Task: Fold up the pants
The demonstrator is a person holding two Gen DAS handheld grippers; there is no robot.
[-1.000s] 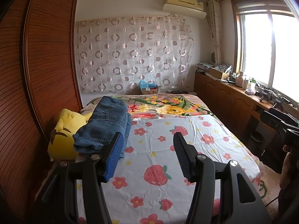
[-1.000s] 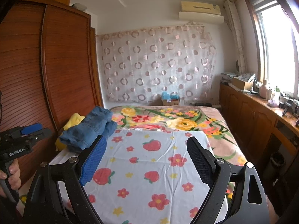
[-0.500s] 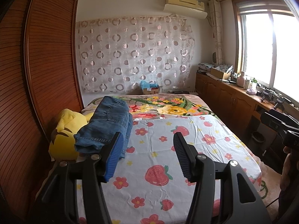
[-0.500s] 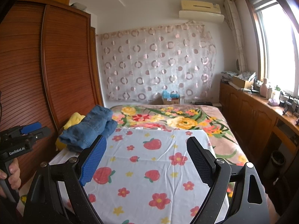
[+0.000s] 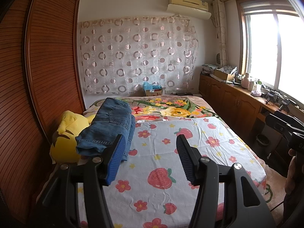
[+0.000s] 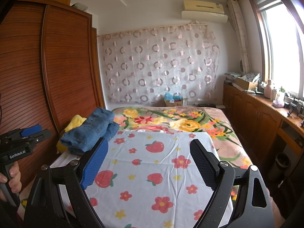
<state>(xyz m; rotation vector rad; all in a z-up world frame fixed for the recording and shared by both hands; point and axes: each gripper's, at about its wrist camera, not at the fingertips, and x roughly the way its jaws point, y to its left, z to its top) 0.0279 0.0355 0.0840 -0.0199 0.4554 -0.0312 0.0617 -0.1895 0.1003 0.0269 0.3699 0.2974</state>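
Folded blue jeans (image 5: 109,127) lie in a stack at the bed's left edge, resting partly on a yellow plush toy (image 5: 67,133); the right wrist view shows the jeans (image 6: 91,131) there too. My left gripper (image 5: 150,142) hovers open above the strawberry-print sheet (image 5: 171,163), its blue pad just right of the jeans' near end, nothing between the fingers. My right gripper (image 6: 148,147) stands wide open over the same sheet (image 6: 152,171), empty. The left gripper (image 6: 28,134) also shows at the right wrist view's left edge, held by a hand.
A tall wooden wardrobe (image 5: 38,76) runs along the left of the bed. A floral blanket (image 5: 171,110) covers the far half. Wooden cabinets (image 5: 237,98) with clutter line the right wall under the window. A cardboard box (image 5: 153,91) sits behind the bed.
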